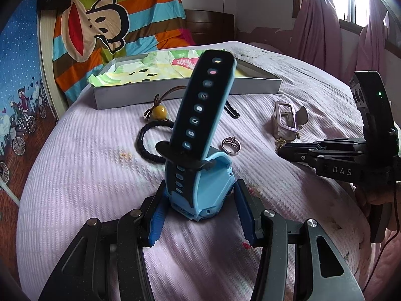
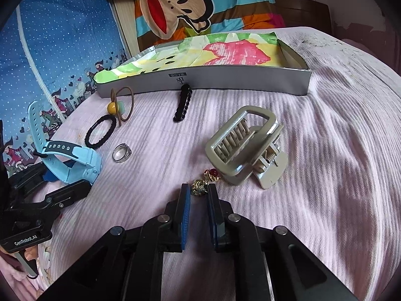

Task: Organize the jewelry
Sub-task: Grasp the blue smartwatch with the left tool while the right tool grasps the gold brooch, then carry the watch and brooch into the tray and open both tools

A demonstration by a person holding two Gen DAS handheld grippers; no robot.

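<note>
A light blue watch (image 1: 200,188) with a dark strap stands on edge on the pink bedspread, its strap sticking up. My left gripper (image 1: 200,190) is shut on the watch body, with a blue pad (image 1: 158,223) against each side. The right wrist view shows that watch (image 2: 75,165) at the left in the left gripper (image 2: 57,178). My right gripper (image 2: 198,188) is shut on a small gold earring (image 2: 199,186) that lies on the bedspread. A red-stone piece (image 2: 213,174) sits just beyond it. In the left wrist view the right gripper (image 1: 282,150) comes in from the right.
A shallow grey box (image 2: 225,82) lined with coloured paper lies at the far side. In front of it lie a silver ring (image 2: 121,152), a black hair tie (image 2: 101,131), a yellow-bead band (image 2: 112,107), a black hair clip (image 2: 183,105) and a beige claw clip (image 2: 245,145).
</note>
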